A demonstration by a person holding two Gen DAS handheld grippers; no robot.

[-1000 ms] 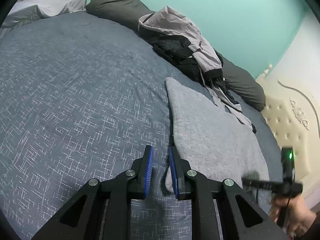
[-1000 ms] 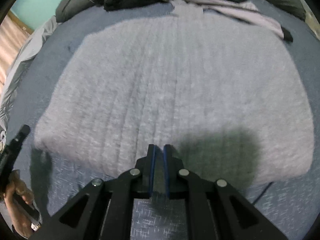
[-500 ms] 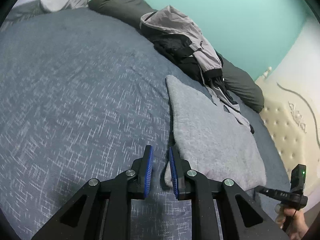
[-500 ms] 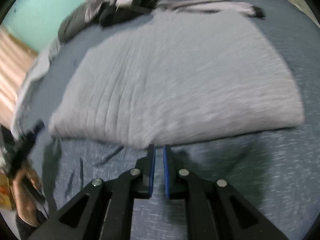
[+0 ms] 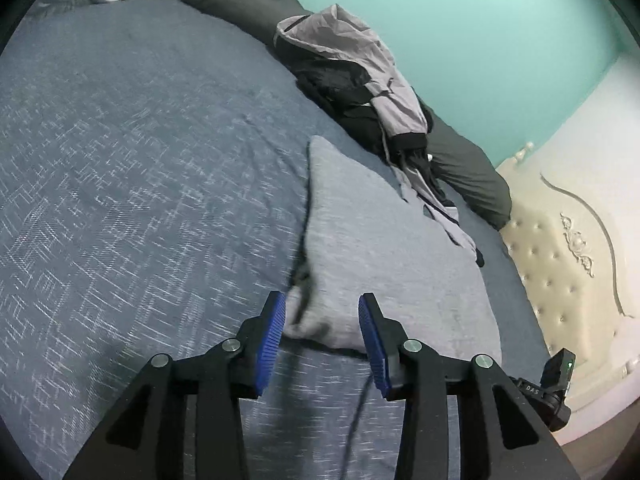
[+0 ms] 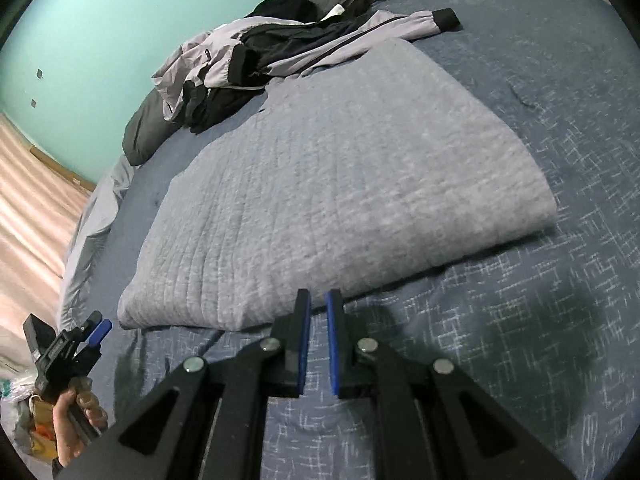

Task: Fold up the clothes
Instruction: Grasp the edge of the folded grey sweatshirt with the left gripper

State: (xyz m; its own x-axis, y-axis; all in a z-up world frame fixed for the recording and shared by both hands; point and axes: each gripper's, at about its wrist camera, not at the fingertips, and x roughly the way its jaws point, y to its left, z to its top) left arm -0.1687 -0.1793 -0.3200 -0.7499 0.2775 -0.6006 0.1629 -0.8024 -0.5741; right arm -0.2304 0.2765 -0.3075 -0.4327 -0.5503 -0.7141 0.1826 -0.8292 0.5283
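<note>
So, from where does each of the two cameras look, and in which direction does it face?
Left wrist view: sits on the left hand-held gripper, looks forward along its open fingers at a corner of the folded grey sweater on the bed; the right hand-held gripper's body shows at the right edge.
Right wrist view: sits on the right hand-held gripper, fingers close together, facing the sweater's near edge; the person's left hand shows at lower left.
Both share the sweater, the jacket pile, the bed and the teal wall.

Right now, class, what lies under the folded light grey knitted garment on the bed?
The folded light grey knitted garment rests on the dark blue patterned bedspread. Anything between its layers or beneath its middle is covered and cannot be seen.
</note>
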